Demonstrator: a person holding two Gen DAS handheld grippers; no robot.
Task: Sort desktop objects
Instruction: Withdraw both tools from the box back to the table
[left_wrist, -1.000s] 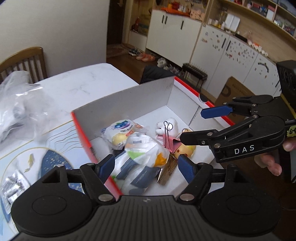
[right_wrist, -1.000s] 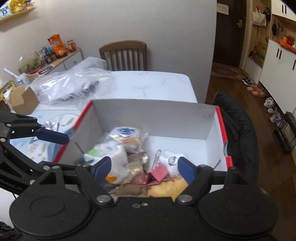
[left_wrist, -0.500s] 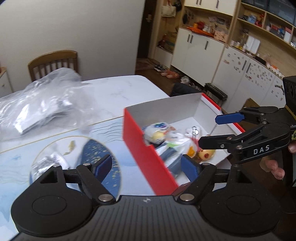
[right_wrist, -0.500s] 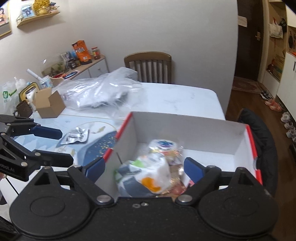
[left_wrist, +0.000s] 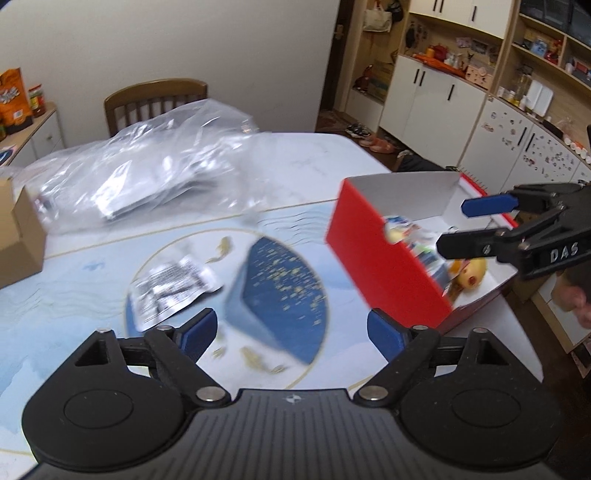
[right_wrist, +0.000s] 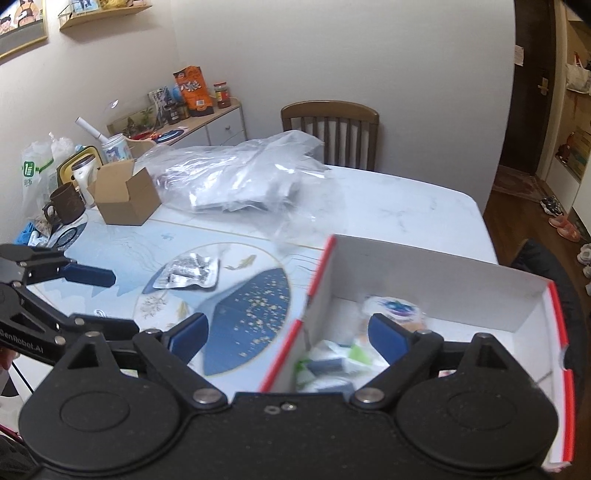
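A red box with white inside (left_wrist: 384, 254) (right_wrist: 436, 284) stands at the table's right end, holding snack packets (right_wrist: 395, 308), a yellow toy (left_wrist: 467, 273) and other small items. A silver foil packet (left_wrist: 173, 286) (right_wrist: 188, 273) lies on the blue placemat left of the box. My left gripper (left_wrist: 291, 332) is open and empty above the mat, between packet and box; it also shows in the right wrist view (right_wrist: 99, 299). My right gripper (right_wrist: 288, 332) is open and empty over the box's near left corner; it also shows in the left wrist view (left_wrist: 458, 227).
A large clear plastic bag (right_wrist: 243, 181) lies at the back of the table before a wooden chair (right_wrist: 330, 129). An open cardboard box (right_wrist: 125, 195), a brown mug (right_wrist: 66, 205) and bottles stand at the far left. The table edge runs just right of the red box.
Both grippers have pulled back and swung left, away from the box's inside. The foil packet and placemat have come into view. Both stay open and empty.
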